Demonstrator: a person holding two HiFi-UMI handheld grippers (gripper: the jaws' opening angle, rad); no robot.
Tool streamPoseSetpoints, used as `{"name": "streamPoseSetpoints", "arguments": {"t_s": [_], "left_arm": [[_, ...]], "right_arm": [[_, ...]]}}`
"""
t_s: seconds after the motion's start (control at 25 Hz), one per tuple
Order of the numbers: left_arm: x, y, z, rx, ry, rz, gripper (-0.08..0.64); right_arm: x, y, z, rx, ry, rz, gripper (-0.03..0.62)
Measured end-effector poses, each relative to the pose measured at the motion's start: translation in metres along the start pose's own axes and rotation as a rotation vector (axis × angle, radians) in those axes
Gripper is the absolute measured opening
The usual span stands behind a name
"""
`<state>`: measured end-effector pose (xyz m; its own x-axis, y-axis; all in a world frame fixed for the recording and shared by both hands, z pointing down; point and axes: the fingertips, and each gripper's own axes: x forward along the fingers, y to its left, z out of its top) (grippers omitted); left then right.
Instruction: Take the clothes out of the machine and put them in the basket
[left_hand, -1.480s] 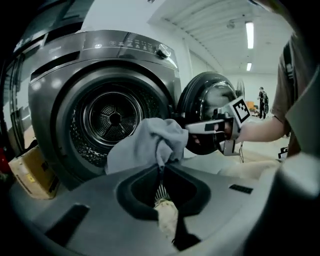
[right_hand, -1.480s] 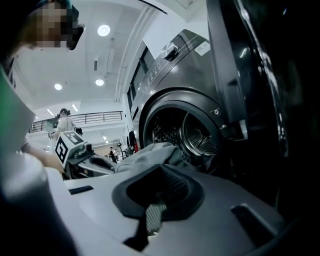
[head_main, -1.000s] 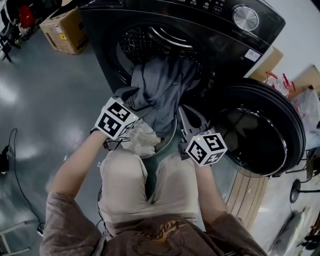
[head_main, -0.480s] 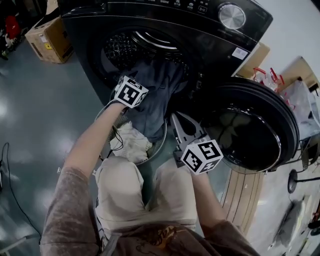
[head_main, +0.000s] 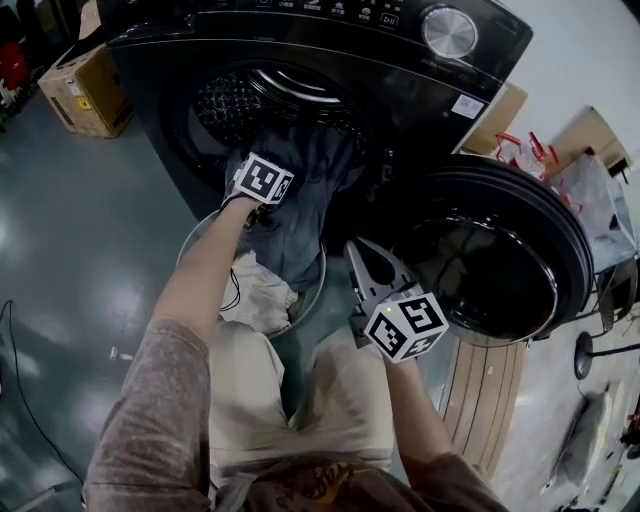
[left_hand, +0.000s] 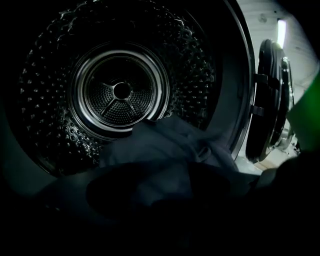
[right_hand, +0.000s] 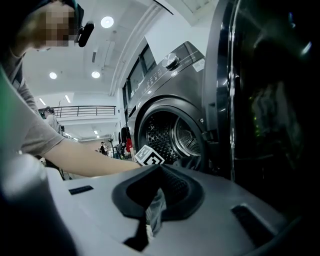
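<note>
Grey garment (head_main: 305, 215) spills out of the machine (head_main: 300, 35), half over the drum's lip and trailing down into the basket (head_main: 198, 232) on the floor just in front, where a white cloth (head_main: 258, 295) lies bunched. Left gripper (head_main: 266, 188) is right at the opening, over the garment; its own view is very dark, but the jaws read as apart, the grey fabric (left_hand: 165, 142) filling the space between them and the studded drum (left_hand: 120, 90) beyond. Right gripper (head_main: 358, 255) hangs back beside the basket, near the open door (head_main: 490, 270), tips aimed at the machine, jaws pressed together with nothing clearly in them.
</note>
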<state>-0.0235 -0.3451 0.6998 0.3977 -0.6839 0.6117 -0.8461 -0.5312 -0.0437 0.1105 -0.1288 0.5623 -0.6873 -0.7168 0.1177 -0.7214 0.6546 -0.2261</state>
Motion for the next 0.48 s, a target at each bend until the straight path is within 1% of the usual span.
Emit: {"name": "streamPoseSetpoints", "arguments": {"t_s": [0.12,0.2,0.28,0.32,0.4,0.48], "left_arm": [[-0.002,-0.005,0.001,0.007,0.017,-0.009,0.298],[-0.005,-0.008,0.001,0.009,0.026,-0.010,0.230],[-0.010,-0.011,-0.001,-0.002,0.034,-0.016,0.152],[-0.013,-0.012,-0.002,-0.011,0.040,-0.026,0.125],[-0.023,-0.015,-0.006,-0.012,0.062,-0.052,0.104],[-0.037,-0.021,-0.009,0.022,0.081,-0.067,0.100]], "right_arm": [[0.001,0.002,-0.002,0.002,0.002,0.002,-0.003],[0.002,0.003,-0.003,0.004,0.002,0.005,-0.003],[0.004,0.004,-0.003,0.009,-0.001,0.006,-0.003],[0.005,0.004,-0.002,0.012,-0.003,0.007,-0.003],[0.006,0.004,-0.002,0.020,-0.006,0.011,-0.003],[0.007,0.005,-0.002,0.024,-0.008,0.015,-0.002]]}}
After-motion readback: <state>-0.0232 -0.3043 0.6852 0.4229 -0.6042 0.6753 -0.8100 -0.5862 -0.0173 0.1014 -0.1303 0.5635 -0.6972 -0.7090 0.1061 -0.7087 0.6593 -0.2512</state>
